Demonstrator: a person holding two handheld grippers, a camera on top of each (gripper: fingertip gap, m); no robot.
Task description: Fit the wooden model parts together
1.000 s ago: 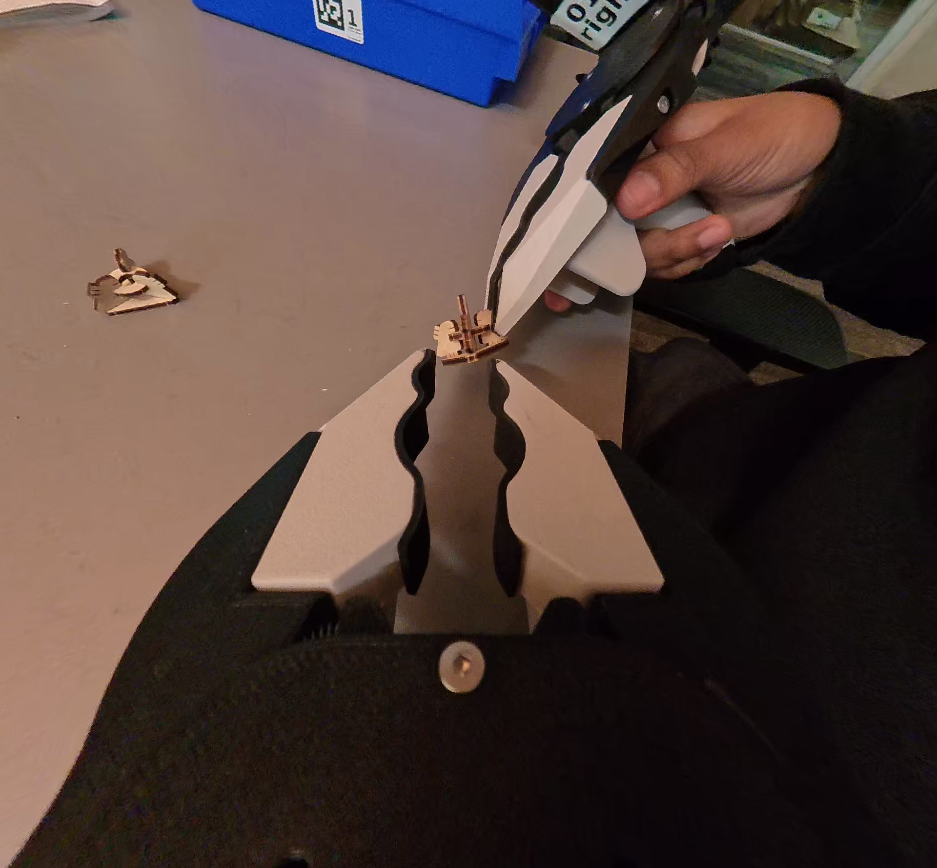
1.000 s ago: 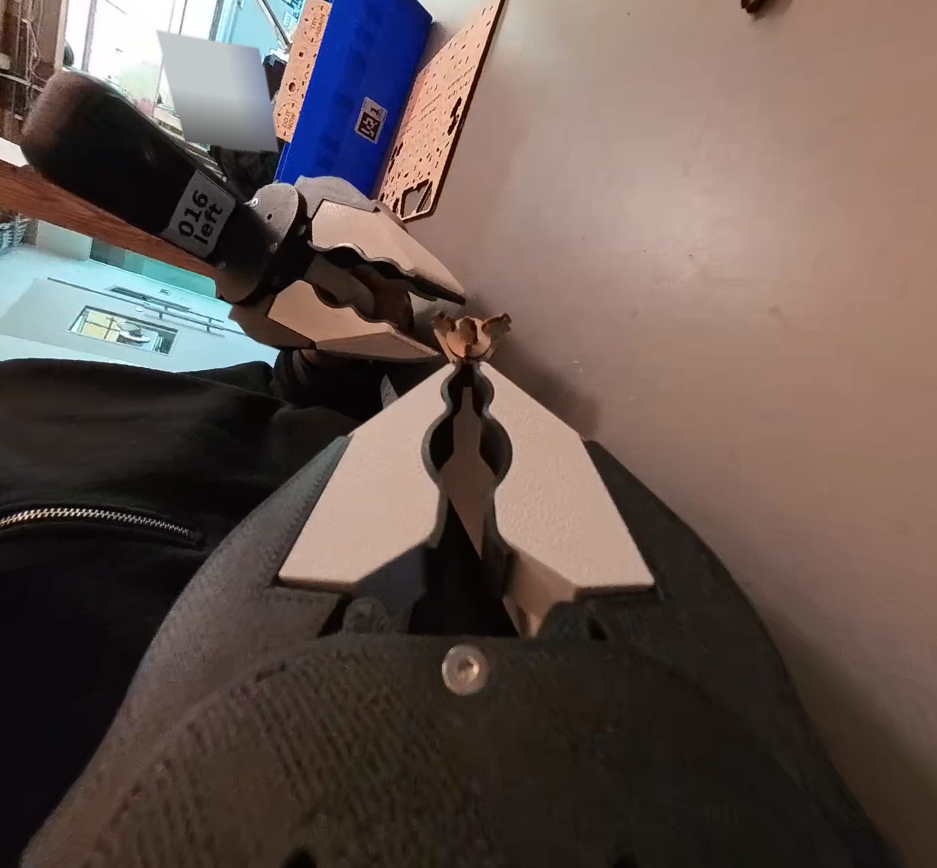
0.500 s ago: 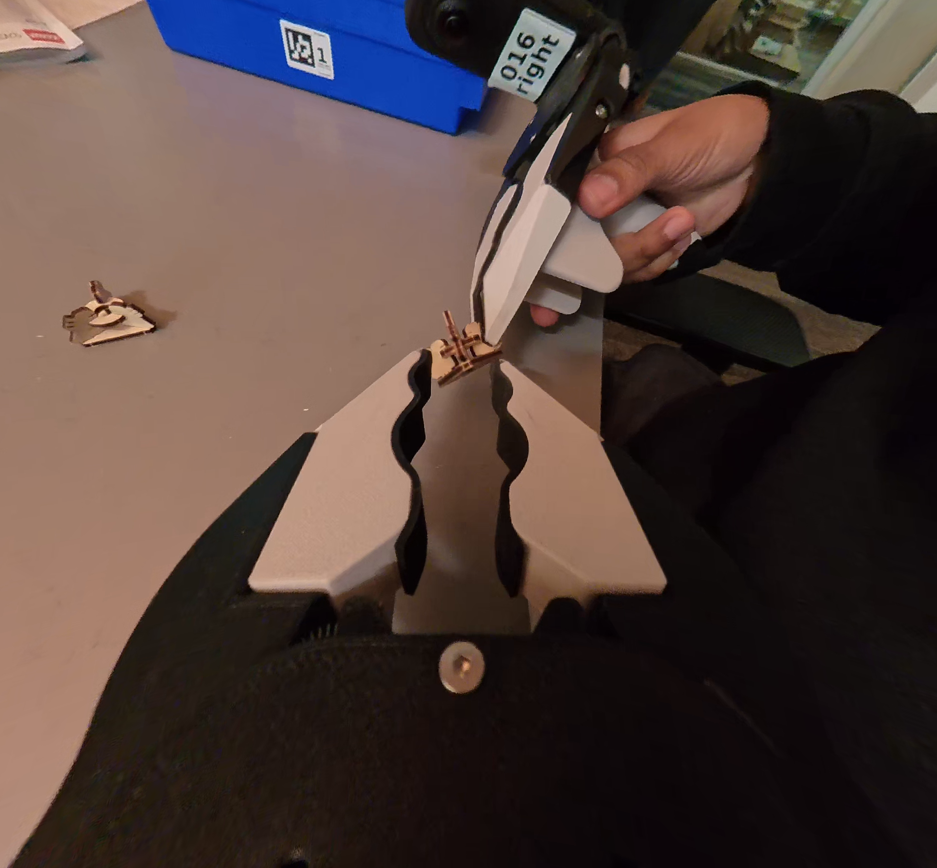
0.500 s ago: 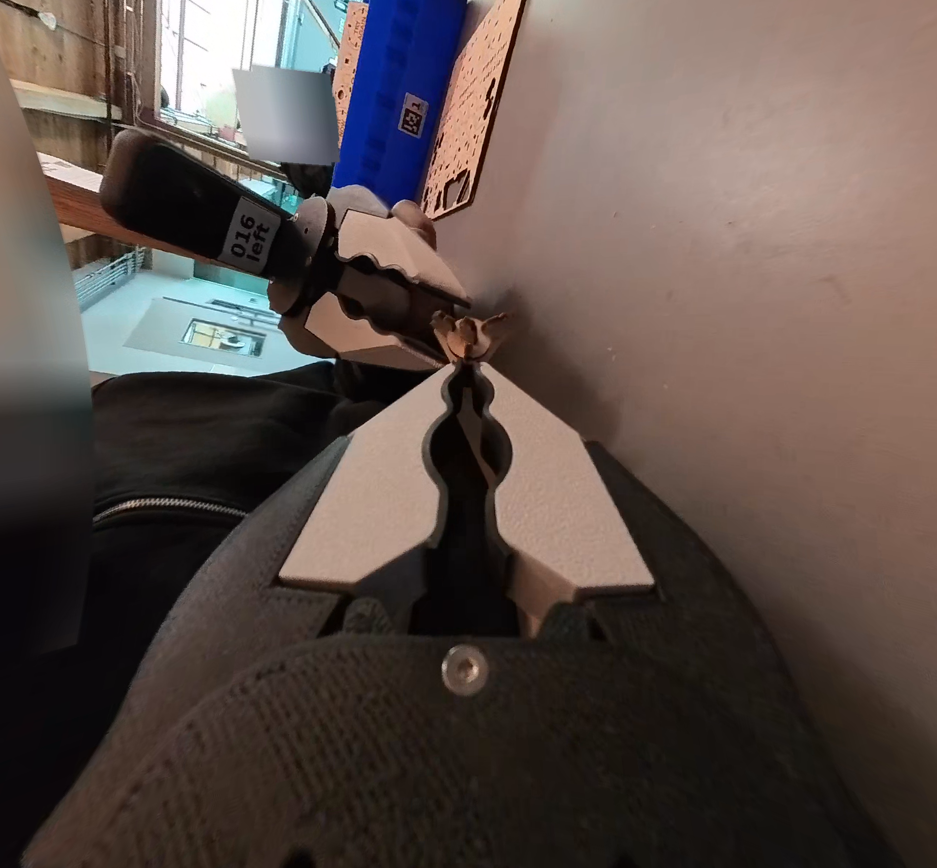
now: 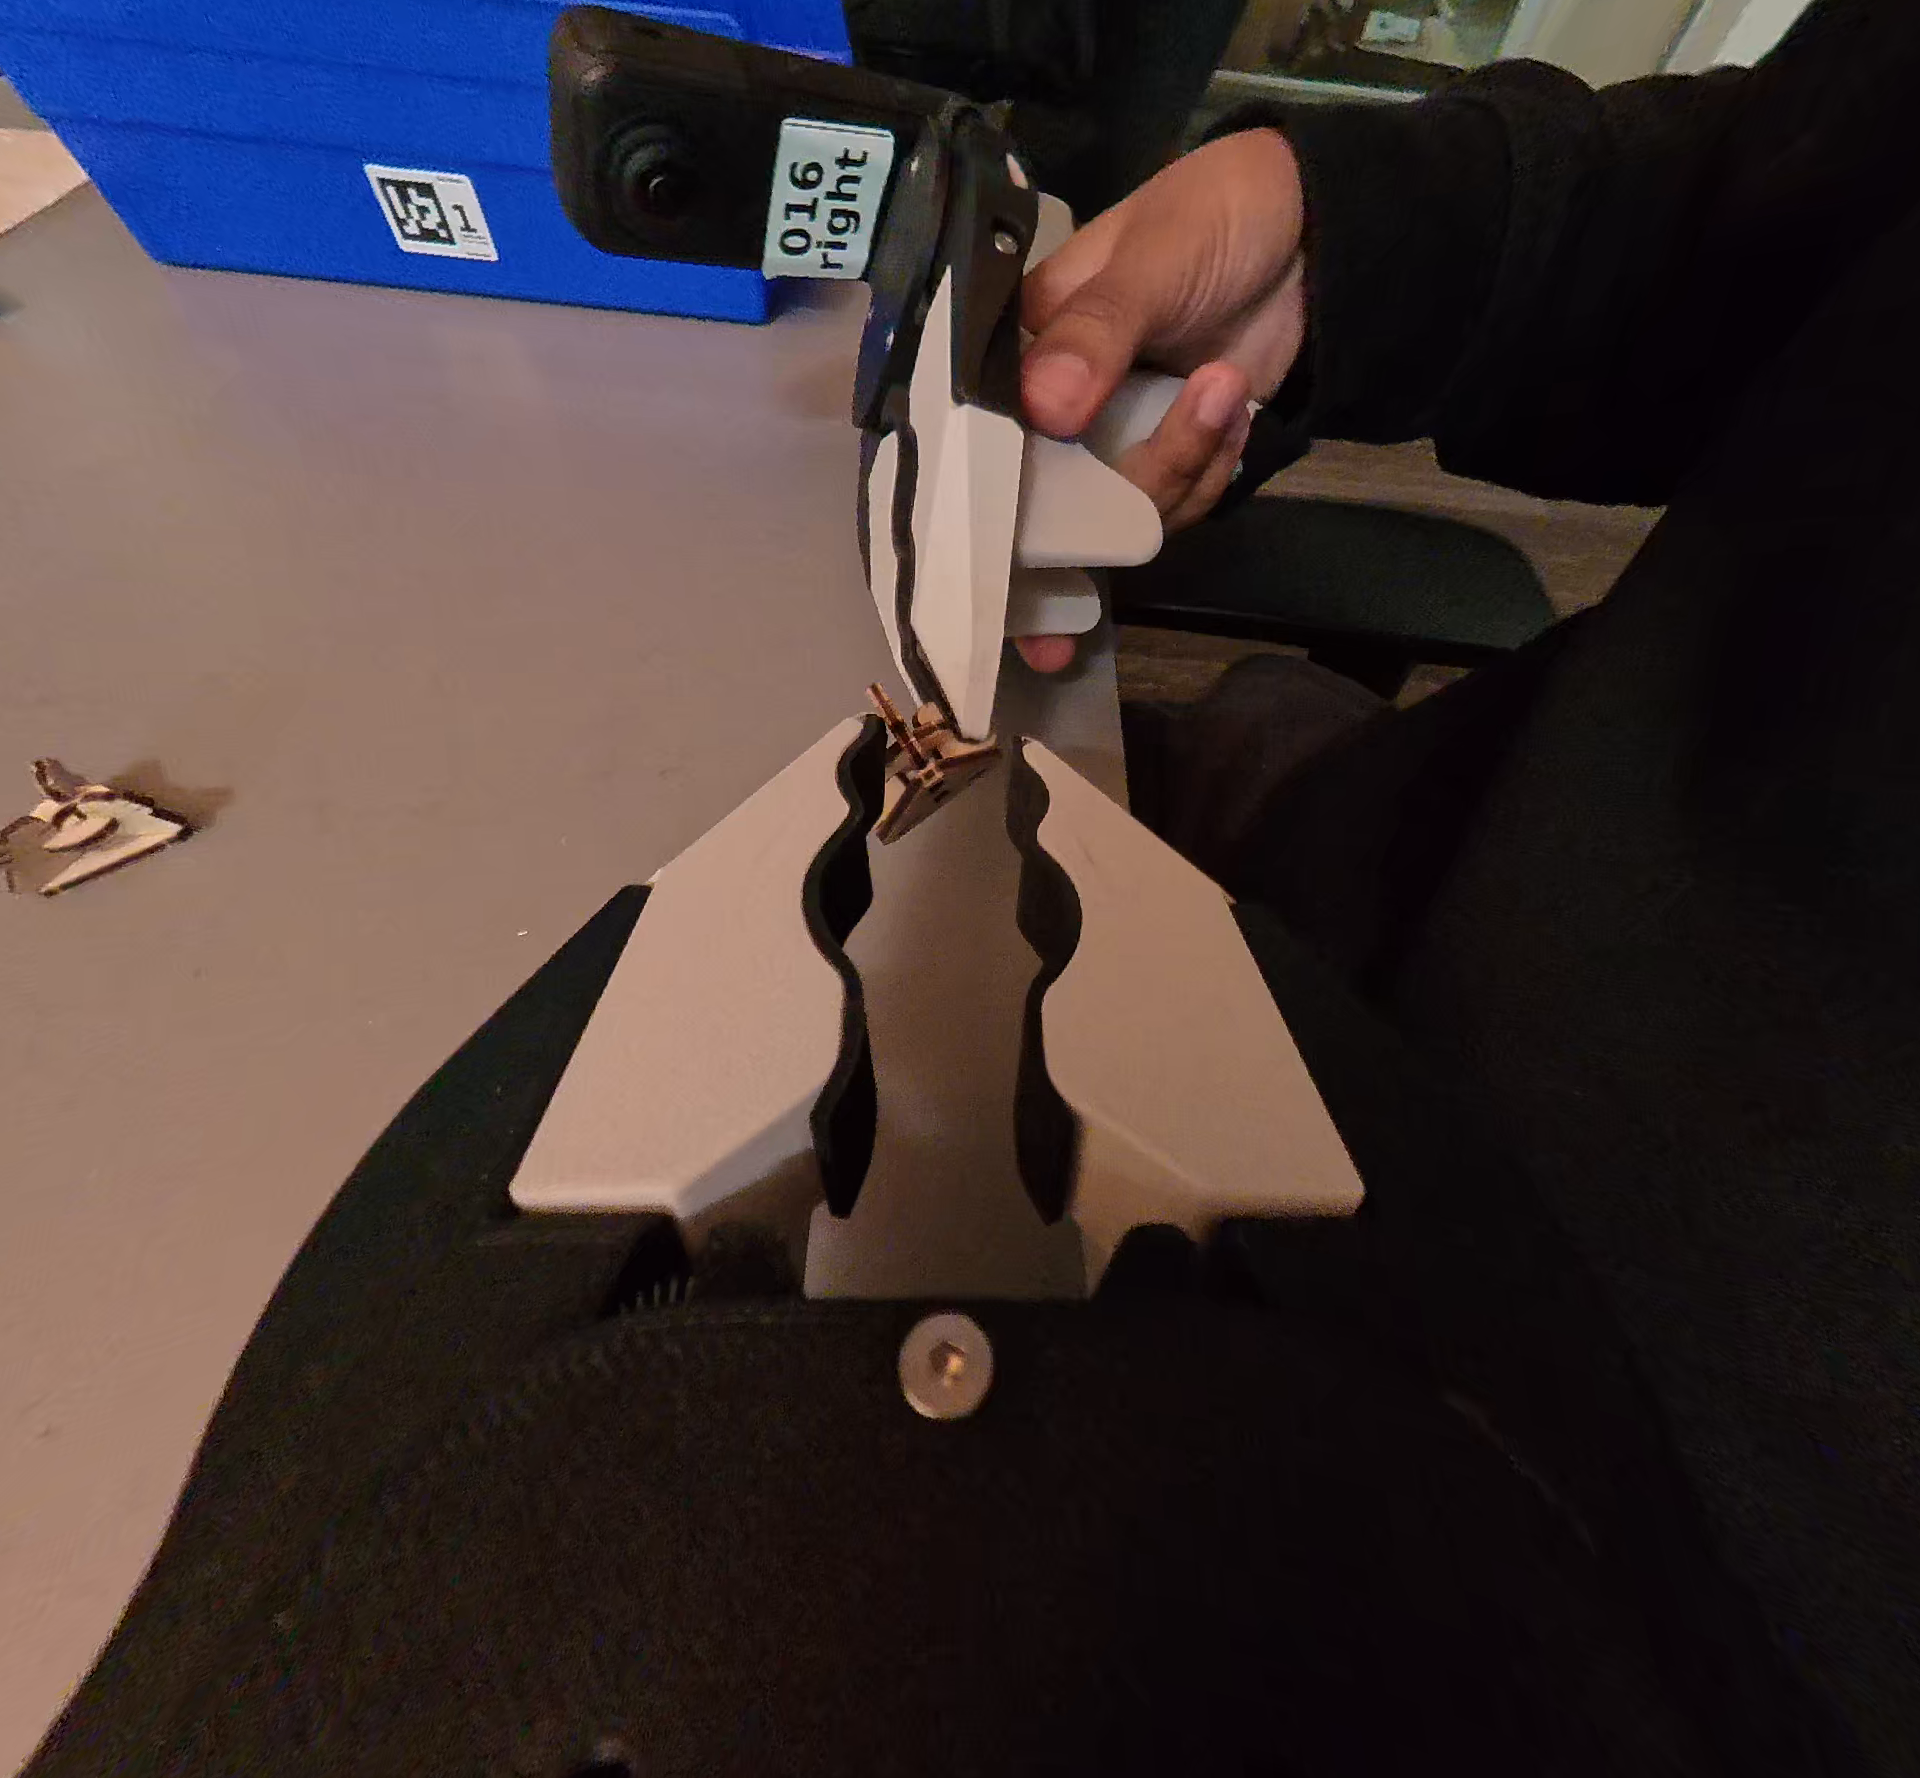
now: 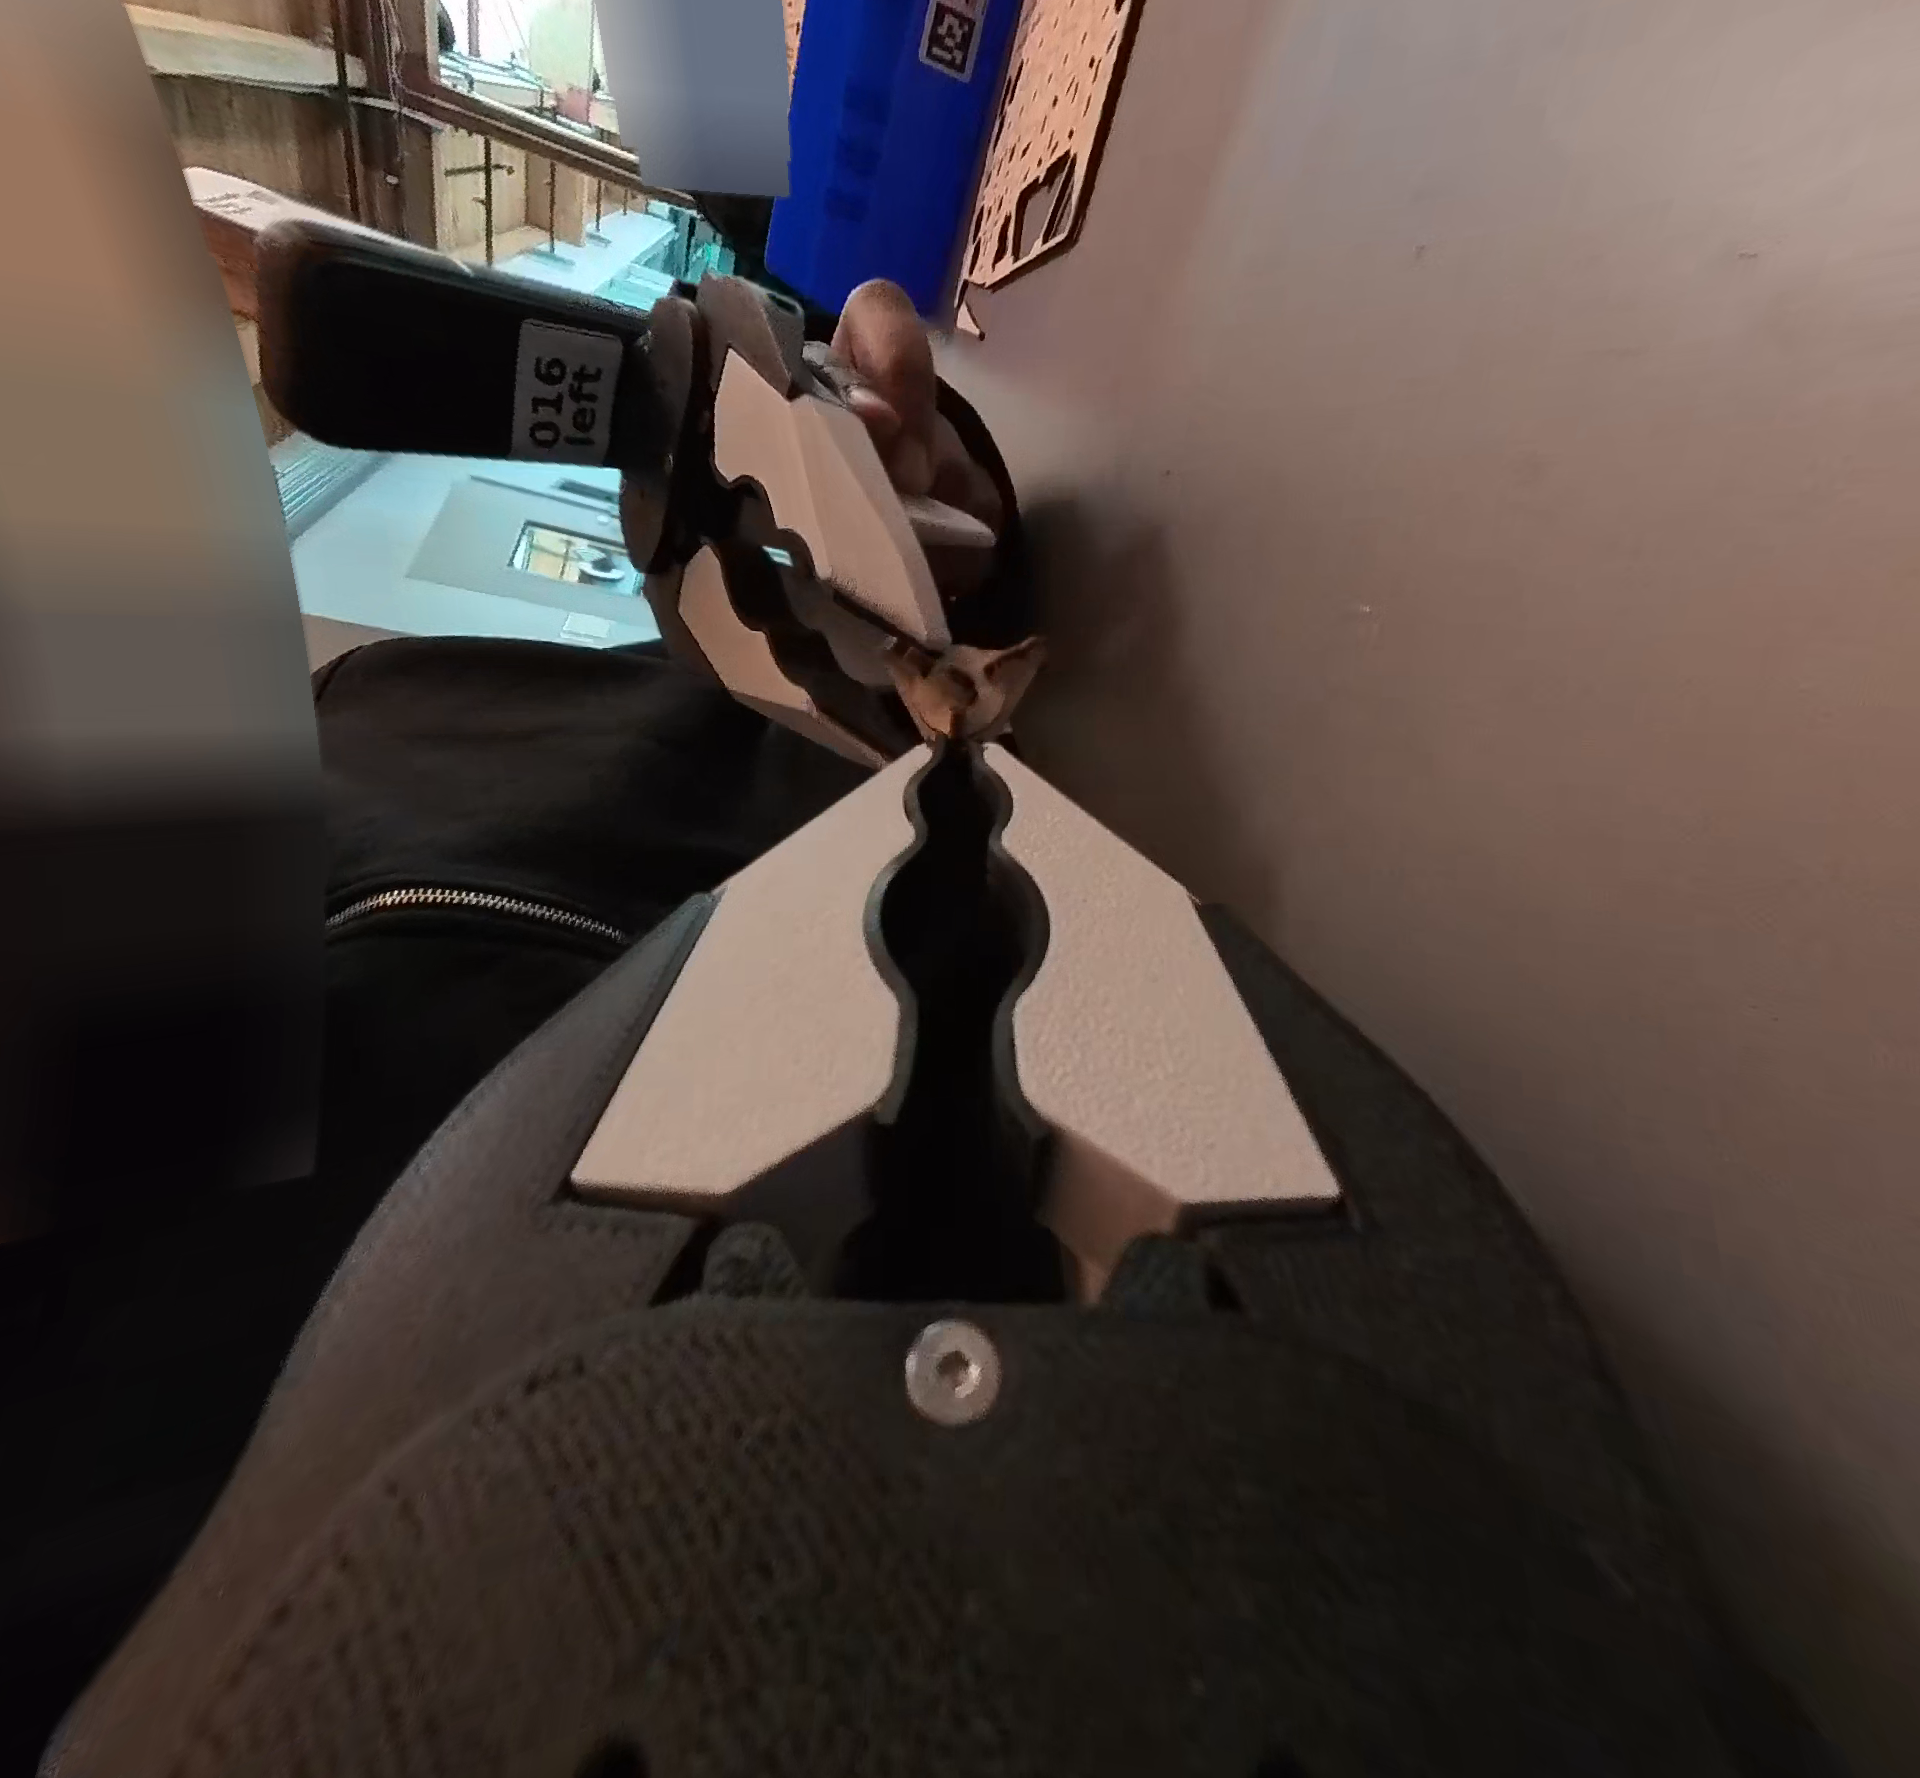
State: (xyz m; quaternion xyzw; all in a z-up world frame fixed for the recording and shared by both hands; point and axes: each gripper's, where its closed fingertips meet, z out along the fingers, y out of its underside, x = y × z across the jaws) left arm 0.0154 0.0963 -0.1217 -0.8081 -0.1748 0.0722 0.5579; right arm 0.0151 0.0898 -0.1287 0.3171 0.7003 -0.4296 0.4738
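My right gripper (image 6: 951, 746) is shut on a small pale wooden interlocking assembly (image 6: 966, 684) and pinches it at its very tips. In the left wrist view the right gripper (image 5: 961, 720) comes down from above with the assembly (image 5: 930, 772) in its tips. My left gripper (image 5: 945, 741) is open. The assembly hangs between its fingertips, close against the left finger (image 5: 852, 762), with a gap to the right finger (image 5: 1039, 772). The right wrist view shows the left gripper (image 6: 914, 679) with its jaws apart at the assembly.
A grey table (image 5: 416, 585) lies below. A blue bin (image 5: 416, 66) stands at the back. A second small wooden assembly (image 5: 83, 824) lies on the table at the left. A cut-out wooden sheet (image 6: 1060, 66) lies beside the bin (image 6: 883, 66). A hand (image 5: 1164, 326) grips the right gripper; a dark sleeve is at the right. The grippers are tip to tip, or close to it.
The right gripper has turned more upright, still pinching the assembly, which now sits a little deeper between the left fingertips. The left jaws stay apart at about the same width.
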